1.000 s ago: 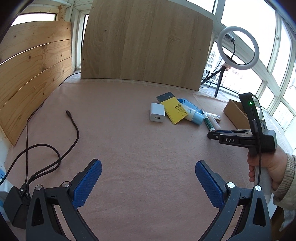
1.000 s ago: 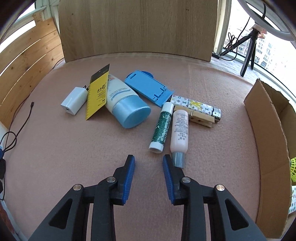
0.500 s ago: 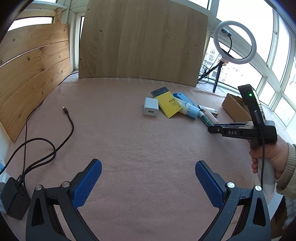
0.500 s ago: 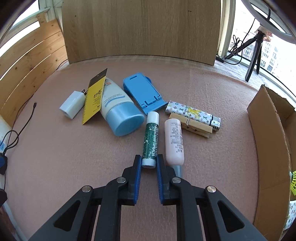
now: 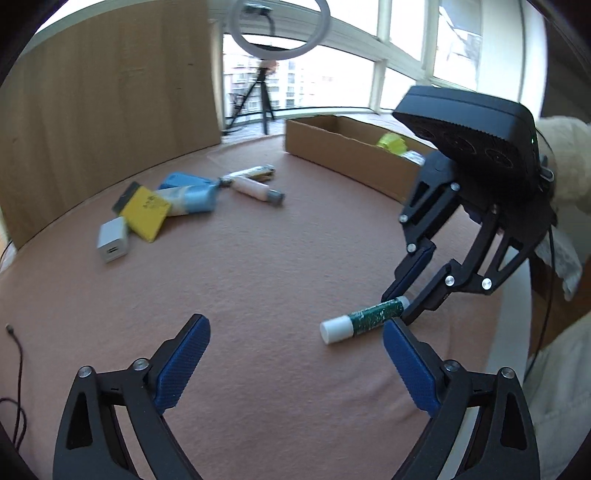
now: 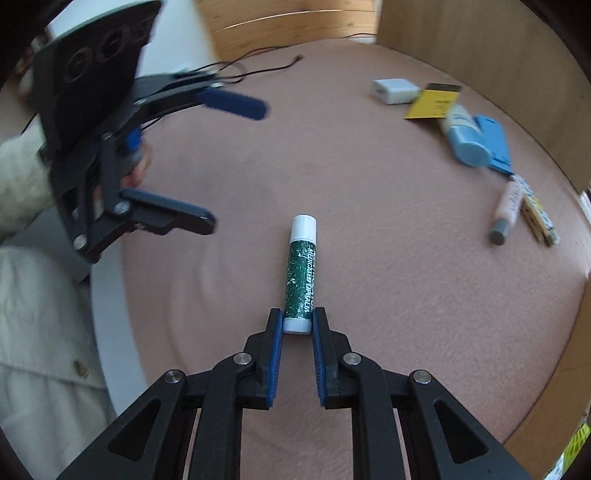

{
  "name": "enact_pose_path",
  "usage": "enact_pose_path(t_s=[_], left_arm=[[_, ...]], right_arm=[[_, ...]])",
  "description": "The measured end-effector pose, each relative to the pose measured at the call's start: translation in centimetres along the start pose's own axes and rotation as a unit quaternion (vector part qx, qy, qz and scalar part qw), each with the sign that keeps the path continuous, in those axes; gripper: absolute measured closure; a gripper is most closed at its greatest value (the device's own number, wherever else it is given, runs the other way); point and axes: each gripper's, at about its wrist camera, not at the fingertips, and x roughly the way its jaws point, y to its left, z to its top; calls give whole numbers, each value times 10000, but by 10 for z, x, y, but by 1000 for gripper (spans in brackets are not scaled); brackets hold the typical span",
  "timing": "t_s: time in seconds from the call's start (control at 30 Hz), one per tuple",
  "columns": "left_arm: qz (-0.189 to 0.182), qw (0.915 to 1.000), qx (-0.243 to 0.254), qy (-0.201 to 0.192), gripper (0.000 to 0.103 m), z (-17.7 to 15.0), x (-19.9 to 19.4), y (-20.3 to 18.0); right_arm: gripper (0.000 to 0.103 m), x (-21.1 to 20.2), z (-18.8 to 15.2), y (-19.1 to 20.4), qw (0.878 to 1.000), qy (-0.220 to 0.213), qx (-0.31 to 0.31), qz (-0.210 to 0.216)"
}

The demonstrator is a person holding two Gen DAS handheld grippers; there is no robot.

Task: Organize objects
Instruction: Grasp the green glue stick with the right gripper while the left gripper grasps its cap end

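My right gripper (image 6: 297,323) is shut on the base of a green lip balm tube (image 6: 301,273) with a white cap, held just above the pink felt table. The left wrist view shows the same tube (image 5: 364,319) pinched by the right gripper (image 5: 400,306). My left gripper (image 5: 295,350) is open and empty, its fingertips either side of the tube's cap end; it also shows in the right wrist view (image 6: 225,162). The other objects lie in a cluster: white charger (image 5: 112,240), yellow card (image 5: 146,212), blue-capped tube (image 5: 188,199), pink bottle (image 5: 256,190).
An open cardboard box (image 5: 354,155) stands at the table's far right with yellow items inside. A blue phone stand (image 6: 496,144), a patterned lighter and a clothespin (image 6: 537,214) lie by the cluster. A black cable (image 6: 258,68) runs along the far side. A ring light (image 5: 279,27) stands behind.
My right gripper closed on the lip balm and carried it away from the cluster toward the near table edge. My left gripper swung round to face it.
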Motion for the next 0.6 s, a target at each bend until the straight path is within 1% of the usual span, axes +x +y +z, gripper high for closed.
enact_pose_path(t_s=[0.07,0.13,0.17,0.2,0.23,0.3,0.37,0.4,0.43,0.6], left_arm=[[-334,9982,427,239,24,-1,9,-15],[-641,9939,748,487,35,-4,17,-26],[-745,9916,879,589,42,-6,20,-31],[-827,9894,985,675,45,-8,23,-34],[-862,9885,1040,679,47,-9,24,-37],[-1008,9875,1019,651,54,-10,22,-37],[-1052,9872,1004,649,66,-11,21,-36],[-1090,9869,1001,643,70,-12,20,-35],[-1122,9865,1007,644,78,-13,20,-35],[-1183,9857,1017,633,80,-16,16,-33]], right_arm=[[89,0,-5,10,9989,138,-426,170],[89,0,-6,14,9970,231,-711,186],[89,0,-6,15,9960,272,-823,204],[89,0,-7,16,9948,304,-950,216],[89,0,-7,17,9934,332,-1075,227],[89,1,-6,19,9907,384,-1282,247],[89,2,-5,21,9887,415,-1413,273],[89,3,-4,21,9877,413,-1484,273],[89,3,-4,22,9871,410,-1523,278],[89,5,-3,22,9881,387,-1465,245]])
